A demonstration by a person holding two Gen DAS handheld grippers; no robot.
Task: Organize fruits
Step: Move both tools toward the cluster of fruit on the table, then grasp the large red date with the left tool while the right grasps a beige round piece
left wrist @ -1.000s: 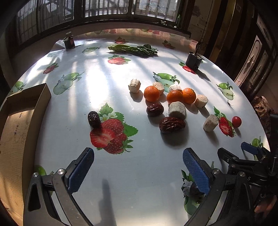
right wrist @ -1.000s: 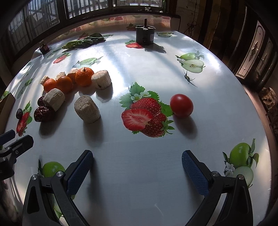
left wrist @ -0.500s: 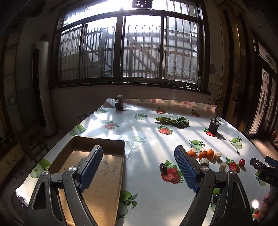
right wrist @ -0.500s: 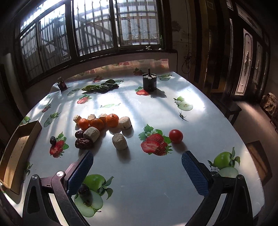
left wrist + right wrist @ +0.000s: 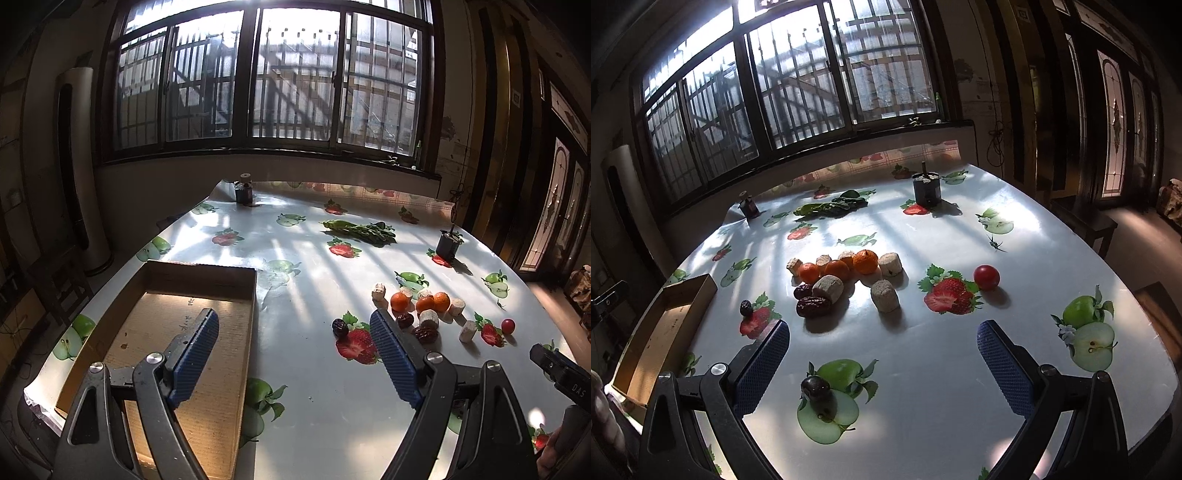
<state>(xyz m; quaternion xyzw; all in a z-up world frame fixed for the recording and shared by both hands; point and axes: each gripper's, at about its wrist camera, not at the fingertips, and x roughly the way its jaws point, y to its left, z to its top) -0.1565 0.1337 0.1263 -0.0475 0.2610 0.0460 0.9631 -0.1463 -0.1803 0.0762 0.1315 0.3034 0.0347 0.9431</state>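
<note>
Above the table (image 5: pixel 960 362), both grippers (image 5: pixel 295 354) (image 5: pixel 882 369) agape.

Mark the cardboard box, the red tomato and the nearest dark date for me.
cardboard box (image 5: pixel 207 275): left wrist view, far wall.
red tomato (image 5: pixel 986 276): right wrist view, its middle.
nearest dark date (image 5: pixel 817 390): right wrist view, its top.

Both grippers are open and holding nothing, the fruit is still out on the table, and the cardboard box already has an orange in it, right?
Not quite: the cardboard box holds no orange. The left wrist view shows its floor bare; the three oranges sit on the table. The rest holds: left gripper and right gripper are open and hold nothing.
</note>
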